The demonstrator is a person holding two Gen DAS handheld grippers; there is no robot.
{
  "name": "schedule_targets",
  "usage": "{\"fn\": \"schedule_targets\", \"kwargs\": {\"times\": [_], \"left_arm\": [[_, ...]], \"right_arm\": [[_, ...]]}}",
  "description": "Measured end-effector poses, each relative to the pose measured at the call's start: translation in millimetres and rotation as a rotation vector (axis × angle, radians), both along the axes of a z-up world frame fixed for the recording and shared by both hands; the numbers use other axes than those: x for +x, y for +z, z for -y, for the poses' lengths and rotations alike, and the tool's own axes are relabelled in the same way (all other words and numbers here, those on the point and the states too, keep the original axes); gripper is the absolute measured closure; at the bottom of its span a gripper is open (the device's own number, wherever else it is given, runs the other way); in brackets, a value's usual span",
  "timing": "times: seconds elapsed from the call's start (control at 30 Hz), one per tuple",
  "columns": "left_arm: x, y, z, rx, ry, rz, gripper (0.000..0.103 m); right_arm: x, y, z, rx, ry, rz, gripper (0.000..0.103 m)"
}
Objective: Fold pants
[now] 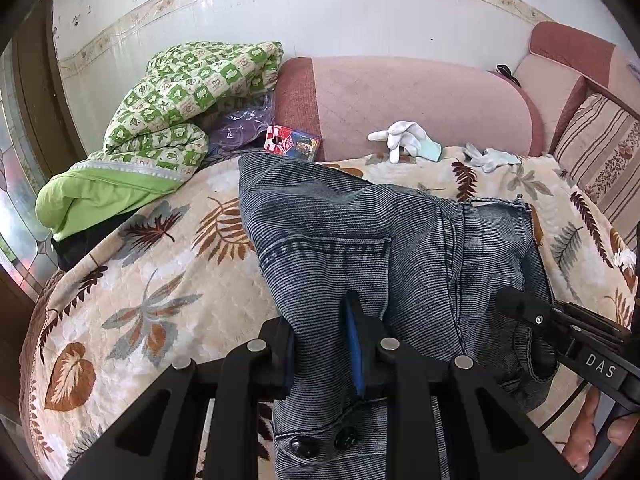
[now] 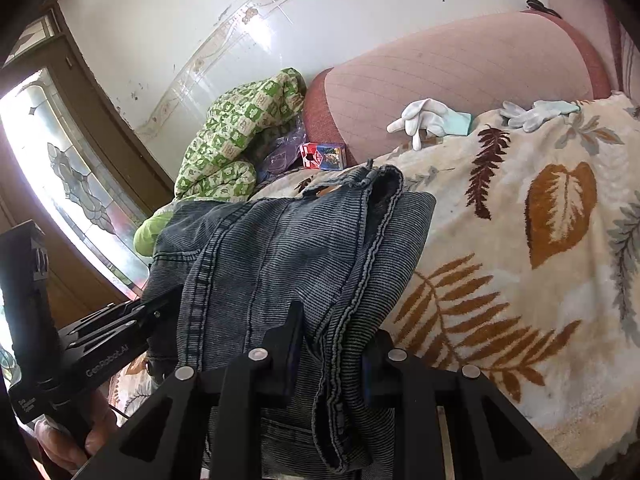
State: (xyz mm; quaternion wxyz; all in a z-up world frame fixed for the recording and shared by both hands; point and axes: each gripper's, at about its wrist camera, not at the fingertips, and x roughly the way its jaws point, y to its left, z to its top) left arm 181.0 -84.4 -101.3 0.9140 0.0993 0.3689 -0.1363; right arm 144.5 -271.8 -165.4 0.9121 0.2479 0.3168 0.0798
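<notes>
The pants (image 1: 360, 248) are looking dark blue-grey, with fine ribbed lines all over the denim, thick double seams, and one stitched pocket edge near the middle of my left view. Two dark round buttons are sitting on the waistband at 6 o'clock of that view, below my fingers. In my right view the pants (image 2: 280, 248) are lying in a few stacked layers, and a frayed hem is showing at their far end, toward 12 o'clock.

I am counting one pair of pants, two white gloves, one small red and blue box, one green patterned quilt, and two grippers. One glove (image 1: 404, 140) is resting against the pink sofa back (image 1: 420, 96) at 12 o'clock, and the second glove (image 1: 494, 157) is lying on the leaf-patterned blanket (image 1: 160, 272) toward 1 o'clock. The box (image 1: 294, 143) is standing at 11 o'clock beside the quilt (image 1: 176, 104), which is piled at 10 o'clock.

The pants are lying on the blanket and are rising toward me. My left gripper (image 1: 324, 344) is clenching a bunch of the cloth near the waistband; the fabric is filling the gap between the jaws and spreading away toward 12 and 1 o'clock. My right gripper (image 2: 334, 356) is pinching the thick folded edge with its seams, and the cloth is running from the jaws toward 11 o'clock. In the left view the right gripper is entering from 4 o'clock and is touching the pants.
</notes>
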Motion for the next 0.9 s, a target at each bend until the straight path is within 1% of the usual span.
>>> {"fn": "schedule_targets", "kwargs": {"times": [0.47,0.9], "left_arm": [[8.1,-6.8,-0.3,0.005,0.006,-0.027,0.08],[9.2,-8.3,0.3,0.006,0.01,-0.031,0.08]], "right_arm": [[6.5,-2.9,0.8,0.01,0.003,-0.021,0.078],[8.0,-4.4,1.7,0.012,0.0,-0.023,0.078]]}}
